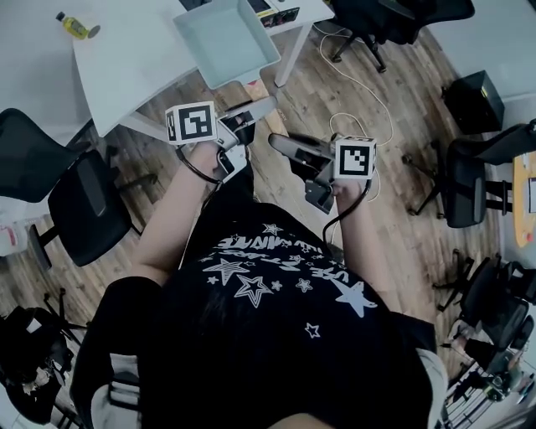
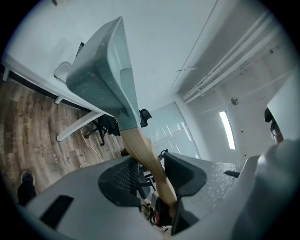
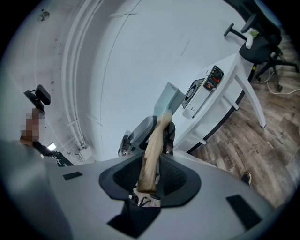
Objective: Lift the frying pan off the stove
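Observation:
A pale green square frying pan with a wooden handle hangs in the air beside the white table, tilted, above the wooden floor. Both grippers hold its handle. My left gripper is shut on the handle nearer the pan. My right gripper is shut on the handle's end, just behind the left one. In the right gripper view the pan shows past the left gripper's body. A stove with a red knob lies on the white table, apart from the pan.
The white table carries a yellow bottle. Black office chairs stand at the left and right. A white cable trails over the wood floor, and a black box sits beyond it.

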{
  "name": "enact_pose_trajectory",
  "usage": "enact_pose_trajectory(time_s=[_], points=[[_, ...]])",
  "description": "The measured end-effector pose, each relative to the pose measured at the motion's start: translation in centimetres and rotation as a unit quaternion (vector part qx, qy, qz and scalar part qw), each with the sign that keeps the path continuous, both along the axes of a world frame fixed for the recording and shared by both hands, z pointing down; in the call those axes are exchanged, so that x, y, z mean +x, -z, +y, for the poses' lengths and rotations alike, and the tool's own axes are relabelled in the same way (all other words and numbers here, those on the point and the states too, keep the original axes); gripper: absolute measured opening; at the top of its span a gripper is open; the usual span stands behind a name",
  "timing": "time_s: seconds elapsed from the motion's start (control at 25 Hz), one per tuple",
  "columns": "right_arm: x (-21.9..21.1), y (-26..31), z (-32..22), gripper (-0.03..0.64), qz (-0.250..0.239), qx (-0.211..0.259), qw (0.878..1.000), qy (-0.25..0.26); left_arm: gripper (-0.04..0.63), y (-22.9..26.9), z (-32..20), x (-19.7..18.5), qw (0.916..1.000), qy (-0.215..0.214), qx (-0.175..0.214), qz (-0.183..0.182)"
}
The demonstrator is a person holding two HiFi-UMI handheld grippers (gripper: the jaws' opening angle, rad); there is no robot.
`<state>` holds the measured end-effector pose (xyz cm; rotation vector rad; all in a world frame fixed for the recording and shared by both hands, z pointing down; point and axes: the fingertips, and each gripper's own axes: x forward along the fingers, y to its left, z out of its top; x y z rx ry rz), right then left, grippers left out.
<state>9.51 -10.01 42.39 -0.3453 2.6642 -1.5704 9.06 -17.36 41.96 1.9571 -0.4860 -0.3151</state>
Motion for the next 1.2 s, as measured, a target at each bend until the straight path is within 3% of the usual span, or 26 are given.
enact_pose_trajectory(time_s=[0.32, 1.2], points=[[0.4, -0.4, 6.2, 0.114, 0.013, 0.005, 1.0, -0.004, 0.17, -0.4, 6.1, 0.5, 0.9999, -0.009, 0.001, 0.006], [0.5, -1.2, 6.6, 0.126, 0.045, -0.014, 0.999, -0.018, 0.172, -1.6, 6.3, 1.3, 0.998, -0.047, -0.037, 0.019]])
